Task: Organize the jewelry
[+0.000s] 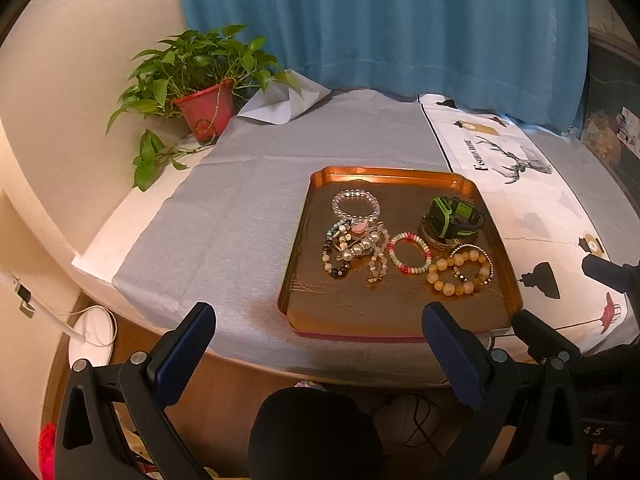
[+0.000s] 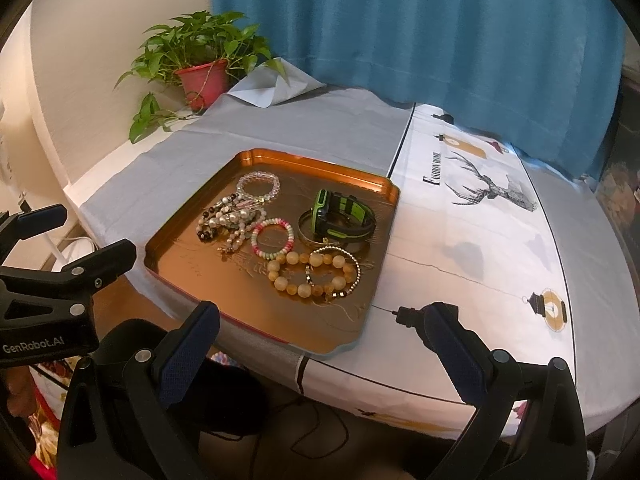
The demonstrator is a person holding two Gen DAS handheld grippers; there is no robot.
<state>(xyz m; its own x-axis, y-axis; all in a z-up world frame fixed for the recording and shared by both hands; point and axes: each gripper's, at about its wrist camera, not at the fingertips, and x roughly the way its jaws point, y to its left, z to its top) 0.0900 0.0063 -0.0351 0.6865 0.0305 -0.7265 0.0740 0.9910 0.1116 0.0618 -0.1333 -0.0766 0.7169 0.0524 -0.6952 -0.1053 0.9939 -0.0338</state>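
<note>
My left gripper (image 1: 318, 320) and right gripper (image 2: 320, 320) both hang spread and empty at the bottom of frame, short of the table (image 1: 240, 216). "GenRobot.AI" reads on the left gripper at the right wrist view's lower left; "FASHION HOME" on the cloth (image 2: 460, 216). Mid-frame, one copper tray (image 1: 304, 280) holds one green watch (image 1: 452, 216), one bangle (image 2: 310, 236) beneath it, and several bead bracelets (image 1: 408, 254), some tangled beyond counting.

A round table (image 1: 248, 356) stood by the wall, a grey cloth (image 1: 224, 216) covered its left part, a white picture cloth (image 2: 472, 240) covered its right, an orange tray (image 2: 192, 276) and a potted plant (image 1: 204, 108) sat on top
</note>
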